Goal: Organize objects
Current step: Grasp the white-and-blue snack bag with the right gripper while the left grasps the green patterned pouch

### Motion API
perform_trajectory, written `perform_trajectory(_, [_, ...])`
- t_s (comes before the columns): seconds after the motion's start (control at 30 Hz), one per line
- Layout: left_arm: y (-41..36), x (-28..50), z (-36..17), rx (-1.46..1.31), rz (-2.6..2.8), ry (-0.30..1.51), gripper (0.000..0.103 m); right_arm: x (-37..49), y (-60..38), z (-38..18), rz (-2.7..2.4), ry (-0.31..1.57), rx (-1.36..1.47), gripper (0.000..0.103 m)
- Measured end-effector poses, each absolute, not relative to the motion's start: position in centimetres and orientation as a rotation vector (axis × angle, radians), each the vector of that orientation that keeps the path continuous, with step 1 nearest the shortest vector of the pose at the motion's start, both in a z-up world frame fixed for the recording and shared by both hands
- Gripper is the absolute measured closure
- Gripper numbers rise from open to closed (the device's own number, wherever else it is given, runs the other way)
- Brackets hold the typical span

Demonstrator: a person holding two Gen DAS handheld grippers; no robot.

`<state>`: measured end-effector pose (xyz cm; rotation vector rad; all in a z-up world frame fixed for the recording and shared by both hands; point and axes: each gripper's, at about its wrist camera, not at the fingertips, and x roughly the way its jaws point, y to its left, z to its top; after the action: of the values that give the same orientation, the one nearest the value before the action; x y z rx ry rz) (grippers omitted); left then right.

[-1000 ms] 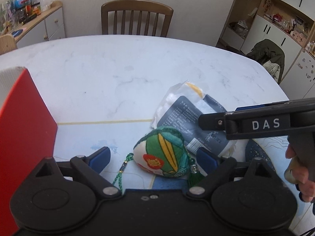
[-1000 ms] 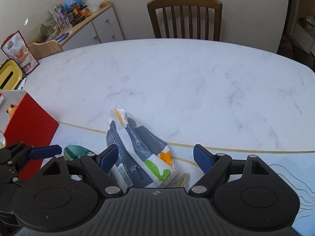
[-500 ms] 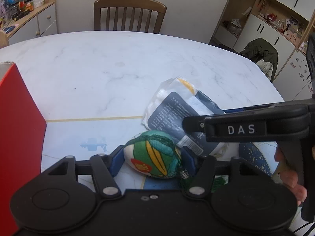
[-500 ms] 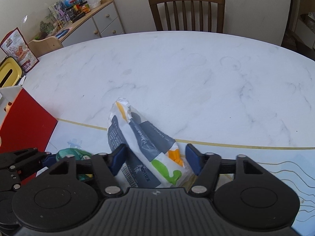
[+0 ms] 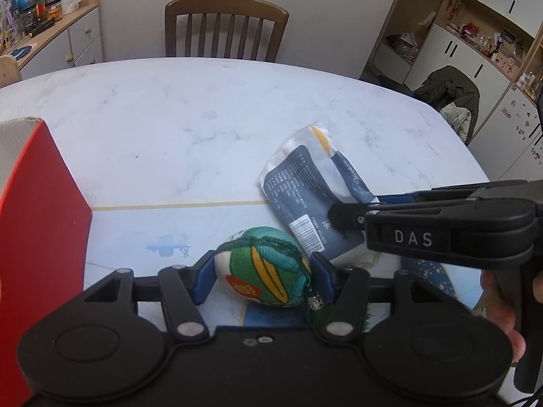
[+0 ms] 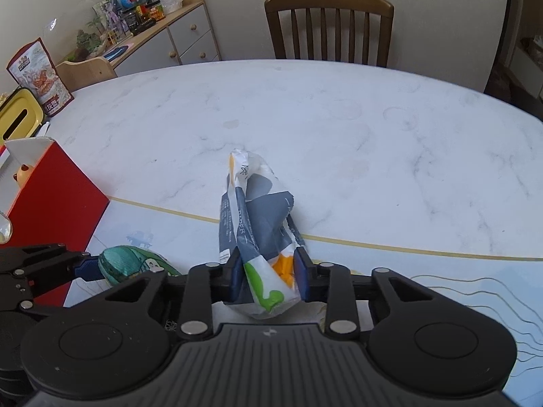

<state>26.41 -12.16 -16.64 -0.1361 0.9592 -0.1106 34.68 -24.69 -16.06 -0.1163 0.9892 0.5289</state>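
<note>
My left hand-held gripper (image 5: 263, 276) clamps the pouch (image 5: 263, 271); the right (image 6: 269, 276) has just squeezed the packet (image 6: 261, 234) (crumpling it).

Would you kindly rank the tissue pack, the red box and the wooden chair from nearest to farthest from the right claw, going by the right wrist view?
1. Tissue pack: pinched between the right claw pads.
2. Red box: off to the left, on the table.
3. Wooden chair: beyond the table's far edge.
</note>
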Motion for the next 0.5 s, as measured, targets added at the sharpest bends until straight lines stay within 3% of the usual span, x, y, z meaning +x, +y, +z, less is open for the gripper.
perform_trajectory(0.5, [-12.0, 23.0, -11.3, -0.127, -0.142, 0.923, 0.046, 30.5, -26.3, -11.4, 0.545, 0.948, -0.101, 0.076])
